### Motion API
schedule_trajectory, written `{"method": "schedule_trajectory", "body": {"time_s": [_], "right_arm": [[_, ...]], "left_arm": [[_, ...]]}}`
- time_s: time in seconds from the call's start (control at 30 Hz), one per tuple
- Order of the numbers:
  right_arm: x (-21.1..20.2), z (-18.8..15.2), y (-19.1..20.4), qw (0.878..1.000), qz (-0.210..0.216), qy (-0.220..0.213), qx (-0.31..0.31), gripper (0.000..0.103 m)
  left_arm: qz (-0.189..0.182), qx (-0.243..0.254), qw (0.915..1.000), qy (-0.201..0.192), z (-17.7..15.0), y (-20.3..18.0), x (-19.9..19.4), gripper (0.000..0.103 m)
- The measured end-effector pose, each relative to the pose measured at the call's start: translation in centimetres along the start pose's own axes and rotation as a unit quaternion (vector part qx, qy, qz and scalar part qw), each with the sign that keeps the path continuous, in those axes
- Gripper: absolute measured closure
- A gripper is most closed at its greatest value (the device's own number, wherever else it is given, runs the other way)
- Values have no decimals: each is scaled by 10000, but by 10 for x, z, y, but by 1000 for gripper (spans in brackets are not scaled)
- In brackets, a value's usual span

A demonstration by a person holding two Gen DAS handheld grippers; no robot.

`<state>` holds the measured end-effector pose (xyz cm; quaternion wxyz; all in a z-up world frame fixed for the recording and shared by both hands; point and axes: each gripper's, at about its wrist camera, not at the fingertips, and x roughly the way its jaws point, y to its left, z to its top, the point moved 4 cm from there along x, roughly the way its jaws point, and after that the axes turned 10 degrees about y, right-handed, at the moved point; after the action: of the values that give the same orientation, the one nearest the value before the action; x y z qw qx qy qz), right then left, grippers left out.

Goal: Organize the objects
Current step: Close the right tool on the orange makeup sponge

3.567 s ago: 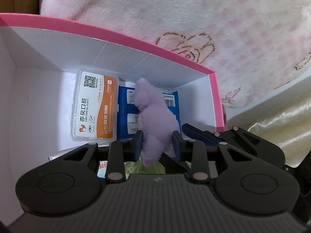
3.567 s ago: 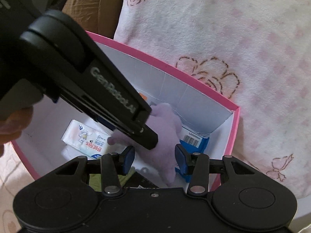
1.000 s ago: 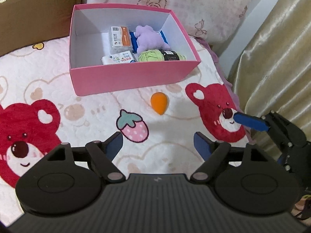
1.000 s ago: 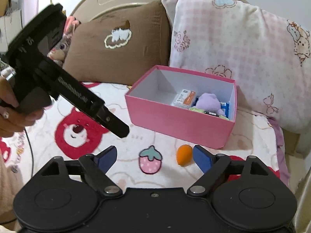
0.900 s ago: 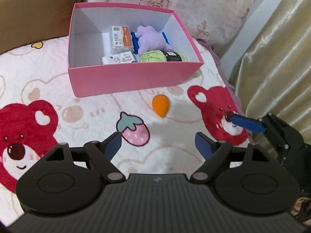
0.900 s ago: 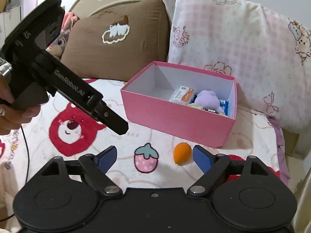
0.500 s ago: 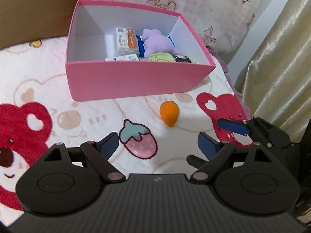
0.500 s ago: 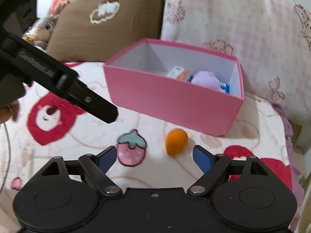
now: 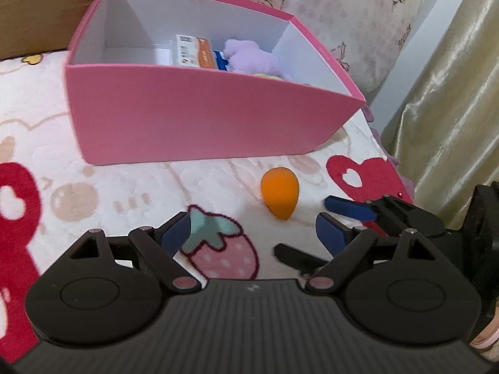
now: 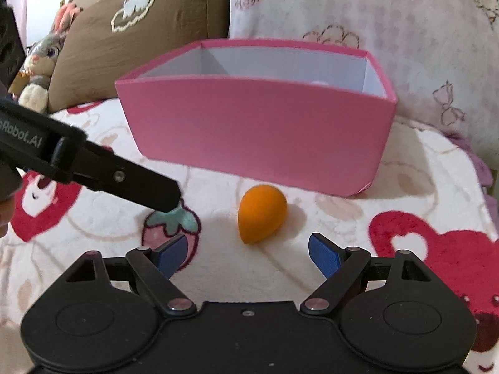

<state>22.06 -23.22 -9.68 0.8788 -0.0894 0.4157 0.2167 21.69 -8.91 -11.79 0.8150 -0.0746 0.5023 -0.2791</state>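
- My right gripper [image 10: 248, 257] has dropped low over the blanket [image 10: 312, 218], jaws wide apart, nothing between them; the orange sponge [image 10: 261, 213] lies just ahead at 12 o'clock.
- My left gripper [image 9: 254, 235] has sunk too, spread and empty, sponge at 1 o'clock.
- Pink box [image 10: 259, 131] now looms close behind the sponge; I judge the sponge is the next pickup.

Bed [image 10: 312, 268] in bear-and-strawberry blanket, bearing pink box [image 10: 259, 137] at twelve o'clock of orange egg-shaped sponge [image 10: 260, 213], pillows [image 10: 358, 9] behind.
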Motion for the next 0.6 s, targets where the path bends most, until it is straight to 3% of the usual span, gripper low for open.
{"method": "schedule_trajectory", "body": {"time_s": [0.13, 0.27, 0.33, 0.47, 0.53, 0.6], "right_arm": [[12, 3, -3, 10000, 47, -36, 54, 21], [21, 6, -4, 9999, 88, -35, 65, 31], [25, 7, -5, 10000, 44, -63, 57, 37], [27, 8, -9, 9998, 4, -142, 156, 57], [28, 7, -9, 9997, 4, -154, 169, 62], [27, 7, -8, 9997, -2, -169, 153, 64]], "left_arm": [[-109, 130, 9998, -56, 4, -10, 16, 18], [-313, -42, 9994, -127, 13, -13, 34, 22], [-372, -97, 9992, -113, 16, -15, 43, 39], [-366, -249, 9990, -104, 18, -13, 55, 55], [-400, -305, 9987, -107, 18, -12, 57, 72], [-470, -322, 9983, -80, 17, -12, 56, 75]]}}
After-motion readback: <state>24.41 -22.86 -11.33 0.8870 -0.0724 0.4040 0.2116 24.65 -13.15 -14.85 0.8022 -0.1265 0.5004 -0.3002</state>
